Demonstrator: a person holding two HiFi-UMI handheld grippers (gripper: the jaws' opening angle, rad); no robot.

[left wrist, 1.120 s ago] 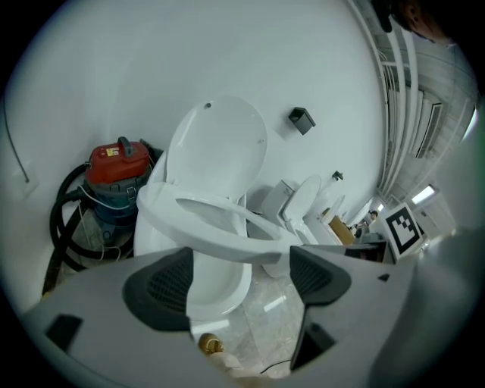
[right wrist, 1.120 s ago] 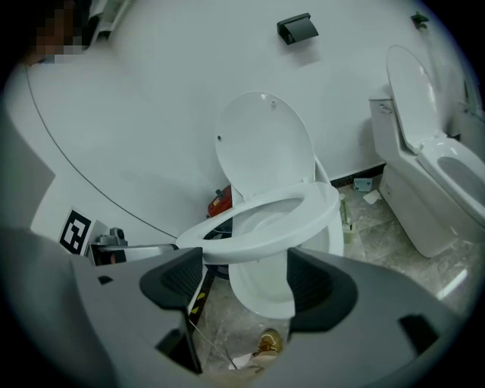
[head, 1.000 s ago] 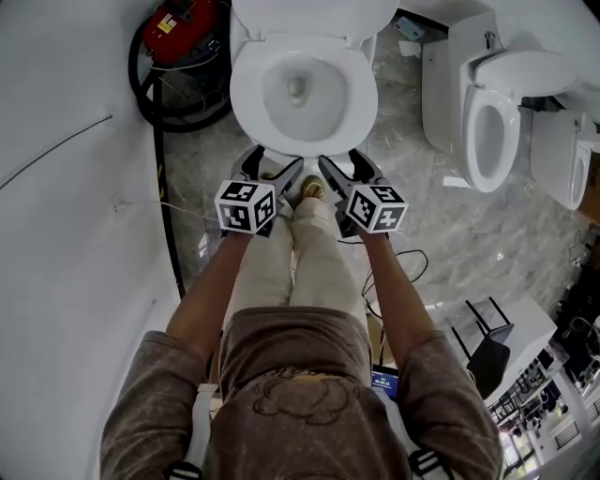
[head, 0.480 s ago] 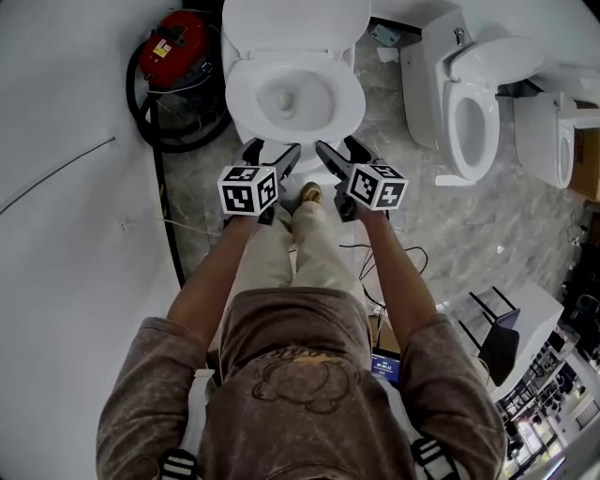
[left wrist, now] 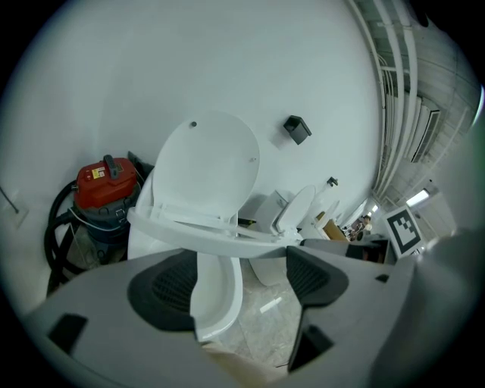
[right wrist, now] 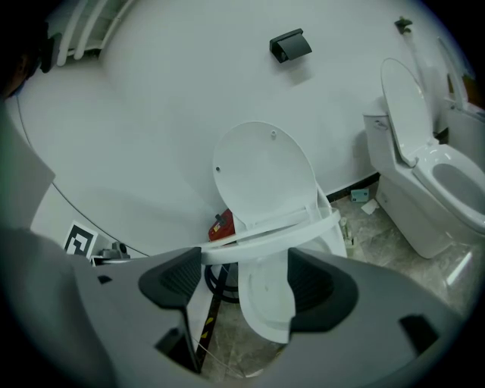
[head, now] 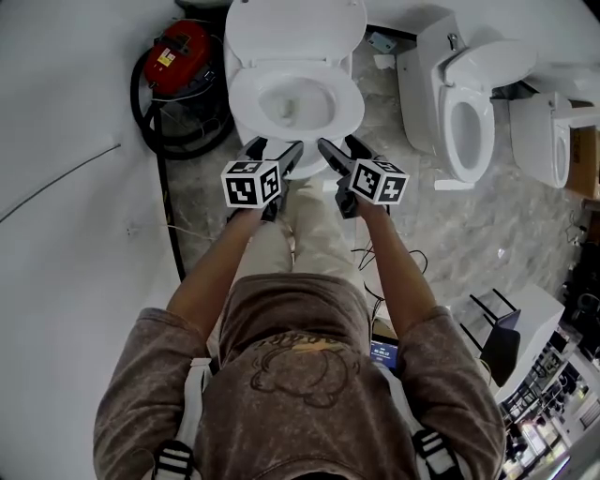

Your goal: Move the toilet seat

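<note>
The white toilet stands at the top middle of the head view, its seat (head: 246, 105) lying on the bowl and its lid (head: 295, 28) raised against the wall. My left gripper (head: 275, 150) and right gripper (head: 339, 146) hover side by side just before the bowl's front rim, both open. In the left gripper view the seat (left wrist: 220, 231) runs as a white band just above my left gripper (left wrist: 239, 282), untouched by the pads. The right gripper view shows the seat (right wrist: 265, 236) the same way above my right gripper (right wrist: 246, 282). Nothing is gripped.
A red vacuum cleaner (head: 178, 52) with a coiled black hose sits left of the toilet. A black cable (head: 169, 220) runs along the curved white wall. Two more toilets (head: 464, 103) (head: 553, 131) stand to the right on the marble floor. The person's legs are below the grippers.
Both grippers have moved forward and now sit closer to the bowl's front rim. The shoe seen between them earlier is hidden now.
</note>
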